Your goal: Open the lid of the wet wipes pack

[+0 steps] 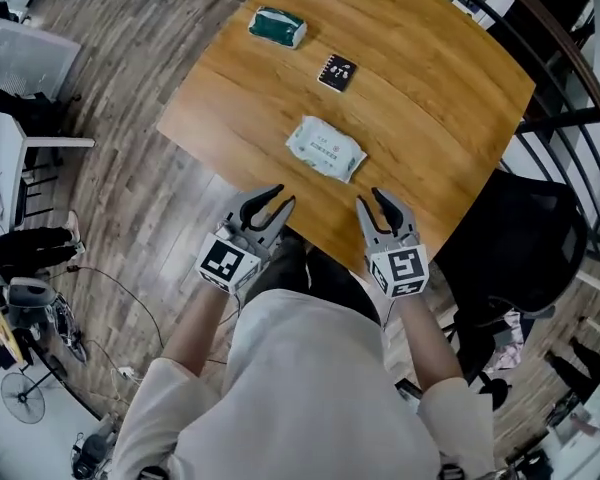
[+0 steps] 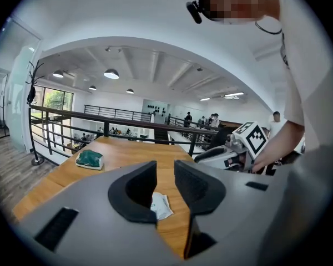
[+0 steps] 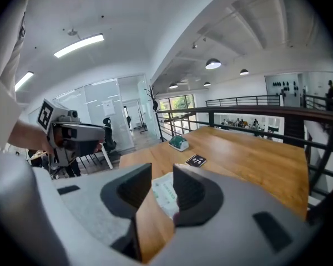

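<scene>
- Seen from above, a person holds a pair of grey two-jaw tongs in each hand at the near edge of a light brown wooden worktop [image 1: 430, 98].
- The white soft-plastic wet wipes pack with green print [image 1: 325, 149] lies flat on the worktop, close to that near edge, between the lines of the two pairs of tongs and a little beyond their tips.
- The left tongs [image 1: 284, 195] point at the pack from its near left, with their tips at the worktop's edge and clear of the pack.
- In the left gripper view, the left tongs [image 2: 165, 165] are released: a narrow gap stands between the black pads, and the pack [image 2: 161, 205] shows through it, lying farther off on the wood.
- The right tongs [image 1: 369, 197] point from the pack's near right, also apart from it.
- In the right gripper view, the right tongs [image 3: 162, 170] are released too, grasping nothing; the pack [image 3: 165, 193] shows through their gap.
- Farther across the worktop lie a small black spiral notebook [image 1: 337, 72] and, beyond it, a dark green and white packet [image 1: 277, 27], both well apart from the pack.
</scene>
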Demonstrator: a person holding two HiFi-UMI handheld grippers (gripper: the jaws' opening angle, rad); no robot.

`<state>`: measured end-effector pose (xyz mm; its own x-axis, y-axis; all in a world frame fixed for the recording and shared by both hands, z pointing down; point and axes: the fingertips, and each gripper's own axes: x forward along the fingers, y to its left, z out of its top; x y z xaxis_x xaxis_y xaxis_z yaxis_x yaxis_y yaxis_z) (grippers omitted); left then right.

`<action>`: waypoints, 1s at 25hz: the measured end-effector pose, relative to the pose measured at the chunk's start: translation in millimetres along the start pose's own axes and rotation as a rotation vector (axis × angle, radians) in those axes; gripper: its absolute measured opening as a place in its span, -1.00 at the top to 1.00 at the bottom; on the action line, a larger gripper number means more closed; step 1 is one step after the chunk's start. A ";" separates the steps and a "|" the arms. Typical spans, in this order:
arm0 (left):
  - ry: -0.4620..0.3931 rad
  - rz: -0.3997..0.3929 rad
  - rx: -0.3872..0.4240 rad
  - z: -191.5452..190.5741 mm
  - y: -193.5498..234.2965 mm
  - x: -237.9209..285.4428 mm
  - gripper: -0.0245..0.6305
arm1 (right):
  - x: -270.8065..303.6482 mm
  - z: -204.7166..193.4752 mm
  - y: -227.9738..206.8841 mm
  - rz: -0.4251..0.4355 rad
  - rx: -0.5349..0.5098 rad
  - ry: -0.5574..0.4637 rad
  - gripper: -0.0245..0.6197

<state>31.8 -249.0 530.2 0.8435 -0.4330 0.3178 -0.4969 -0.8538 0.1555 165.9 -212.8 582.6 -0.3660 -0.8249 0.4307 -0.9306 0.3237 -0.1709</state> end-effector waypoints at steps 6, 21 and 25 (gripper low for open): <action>0.075 -0.066 0.078 -23.4 18.6 43.5 0.64 | 38.8 -29.3 -12.5 -0.021 0.035 0.067 0.60; 0.375 -0.383 0.519 -140.8 45.9 145.7 0.61 | 137.1 -133.5 -40.0 -0.071 0.028 0.283 0.57; 0.438 -0.450 0.654 -166.3 51.2 161.4 0.59 | 149.7 -148.3 -44.0 -0.077 0.005 0.327 0.56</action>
<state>108.6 -314.5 745.1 0.7104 0.0160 0.7036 0.1889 -0.9674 -0.1687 151.9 -281.9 786.0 -0.2761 -0.6545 0.7038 -0.9559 0.2632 -0.1302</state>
